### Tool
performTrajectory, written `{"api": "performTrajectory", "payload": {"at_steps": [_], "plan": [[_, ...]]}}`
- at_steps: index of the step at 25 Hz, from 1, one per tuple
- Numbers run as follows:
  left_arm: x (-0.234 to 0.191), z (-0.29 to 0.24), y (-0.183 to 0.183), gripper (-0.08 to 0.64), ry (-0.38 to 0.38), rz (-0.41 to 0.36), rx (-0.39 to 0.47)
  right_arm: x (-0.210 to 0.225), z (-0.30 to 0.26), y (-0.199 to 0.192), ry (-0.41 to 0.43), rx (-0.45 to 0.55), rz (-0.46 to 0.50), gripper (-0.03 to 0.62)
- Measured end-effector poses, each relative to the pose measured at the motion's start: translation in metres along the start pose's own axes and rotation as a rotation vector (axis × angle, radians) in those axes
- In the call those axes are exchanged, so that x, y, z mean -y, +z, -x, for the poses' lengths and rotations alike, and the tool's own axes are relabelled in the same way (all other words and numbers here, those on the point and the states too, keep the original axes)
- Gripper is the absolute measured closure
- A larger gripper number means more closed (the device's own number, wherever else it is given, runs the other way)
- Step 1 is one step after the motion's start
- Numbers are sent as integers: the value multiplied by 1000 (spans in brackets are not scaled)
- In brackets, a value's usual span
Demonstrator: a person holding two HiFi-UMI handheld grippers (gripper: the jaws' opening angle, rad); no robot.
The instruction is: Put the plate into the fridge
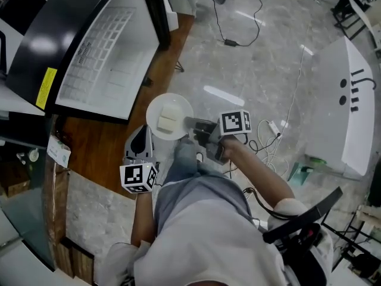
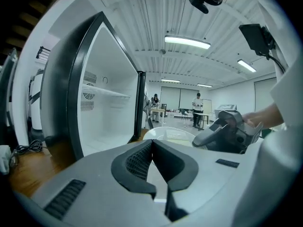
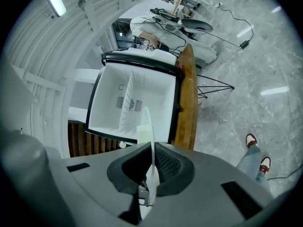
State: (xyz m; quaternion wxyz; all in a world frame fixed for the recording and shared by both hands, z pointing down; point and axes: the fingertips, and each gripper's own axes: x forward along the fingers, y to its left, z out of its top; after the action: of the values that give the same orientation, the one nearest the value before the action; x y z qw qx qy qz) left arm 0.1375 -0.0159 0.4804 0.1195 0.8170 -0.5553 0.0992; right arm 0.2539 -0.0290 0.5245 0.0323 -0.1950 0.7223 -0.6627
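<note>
Before open white fridge with black frame (image 1: 107, 52), my right gripper (image 1: 191, 124) fingers clench rim of round white plate (image 1: 156, 108) carrying pale food block (image 1: 168, 120); plate in air, outside fridge. My left gripper (image 2: 152, 144) fingers pressed together, empty, near plate.

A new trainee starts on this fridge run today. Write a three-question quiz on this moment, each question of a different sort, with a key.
1. Multiple choice: what is the right gripper clamped on?
A) a cup
B) the rim of the white plate
C) a bottle
2. True or false: the fridge stands open.
3. Fill in: the jaws of the left gripper are ___, with nothing between them.
Key: 1 B; 2 true; 3 shut.
</note>
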Motion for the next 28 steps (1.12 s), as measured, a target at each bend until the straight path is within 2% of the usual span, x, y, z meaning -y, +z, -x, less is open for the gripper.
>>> {"api": "performTrajectory", "payload": {"at_steps": [7,13,16,20,24,28], "plan": [[-12,-55,25,540,38,60,28,-15,-19,82,-19,-42,61,569],[-30,-92,50,540,45,67,63,-35,-55,129,26,-109,78,569],[-46,-101,64,540,83,77,104,-42,-78,154,44,-143,100,569],[-54,-102,87,540,131,143,150,-54,-97,187,22,-181,156,568],[-57,-88,115,540,164,104,192,-104,-115,194,140,-226,186,569],[-122,-98,133,540,201,-13,207,-141,-193,210,193,-267,185,569]]}}
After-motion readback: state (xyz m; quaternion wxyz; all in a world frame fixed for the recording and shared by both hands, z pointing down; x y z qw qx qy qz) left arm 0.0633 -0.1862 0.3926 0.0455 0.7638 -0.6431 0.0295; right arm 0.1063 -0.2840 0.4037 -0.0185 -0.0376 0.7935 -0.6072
